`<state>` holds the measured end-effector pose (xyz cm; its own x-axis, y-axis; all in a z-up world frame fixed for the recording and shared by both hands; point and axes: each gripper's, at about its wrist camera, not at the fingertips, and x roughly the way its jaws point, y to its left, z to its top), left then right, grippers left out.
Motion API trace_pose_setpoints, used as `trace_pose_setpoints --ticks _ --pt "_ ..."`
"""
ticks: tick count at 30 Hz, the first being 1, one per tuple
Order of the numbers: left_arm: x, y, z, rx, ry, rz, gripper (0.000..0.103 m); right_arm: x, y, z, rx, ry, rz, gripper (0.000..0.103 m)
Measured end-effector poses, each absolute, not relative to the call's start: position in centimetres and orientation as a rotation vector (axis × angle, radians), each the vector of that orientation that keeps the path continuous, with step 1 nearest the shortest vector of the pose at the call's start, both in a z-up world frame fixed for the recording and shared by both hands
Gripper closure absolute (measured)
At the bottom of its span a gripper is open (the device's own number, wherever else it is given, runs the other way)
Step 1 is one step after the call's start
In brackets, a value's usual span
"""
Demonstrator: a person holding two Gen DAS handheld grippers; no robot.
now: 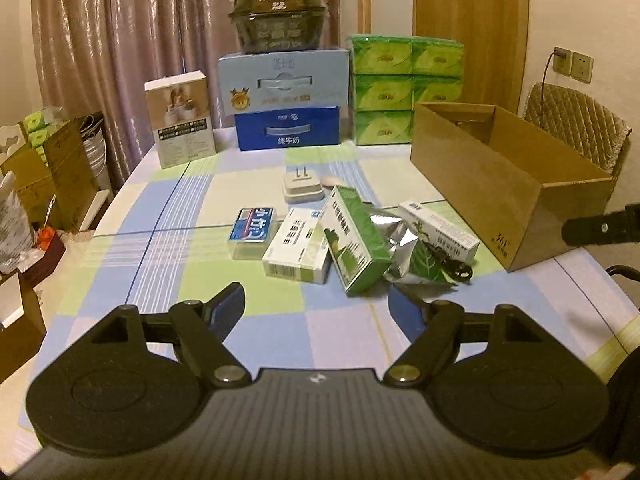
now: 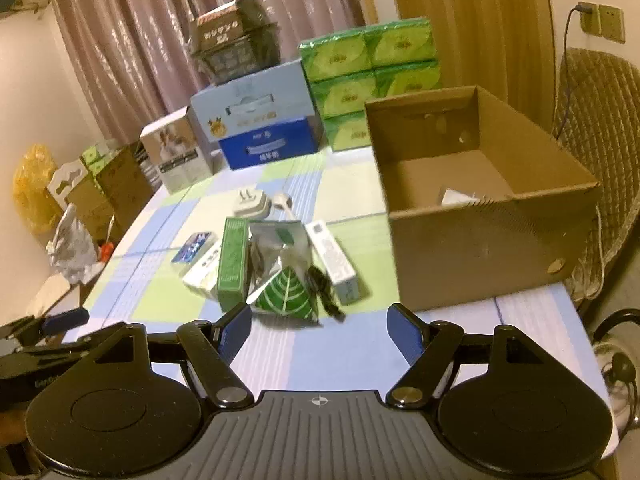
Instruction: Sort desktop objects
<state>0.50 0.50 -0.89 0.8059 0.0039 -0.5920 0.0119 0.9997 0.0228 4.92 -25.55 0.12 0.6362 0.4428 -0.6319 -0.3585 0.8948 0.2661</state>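
Note:
A pile of small items lies mid-table: a blue gum pack, a white medicine box, a green box leaning on it, a silver-green foil pouch, a black cable, a long white box, a white plug adapter. An open cardboard box stands to the right; a white item lies inside it. My left gripper is open and empty, short of the pile. My right gripper is open and empty, just before the pouch.
Milk cartons, a black bowl pack, green tissue packs and a white box line the table's far edge. Cardboard boxes and bags stand on the floor to the left. A padded chair stands behind the cardboard box.

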Motion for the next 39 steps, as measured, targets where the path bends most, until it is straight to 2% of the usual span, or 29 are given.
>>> trace_pose_setpoints --ticks 15,23,28,39 --pt "2.9 0.3 -2.9 0.009 0.674 -0.045 0.026 7.0 -23.1 -2.9 0.031 0.789 0.483 0.032" --pt "5.5 0.2 -4.5 0.019 0.701 -0.074 0.026 9.1 -21.5 -5.1 -0.015 0.811 0.484 0.046" --pt "7.5 0.1 -5.2 0.027 0.713 -0.11 0.031 10.5 -20.1 -6.4 -0.054 0.816 0.493 0.06" --pt "11.1 0.1 -6.2 -0.008 0.724 -0.163 0.031 12.7 -18.4 -9.0 -0.118 0.819 0.486 0.067"
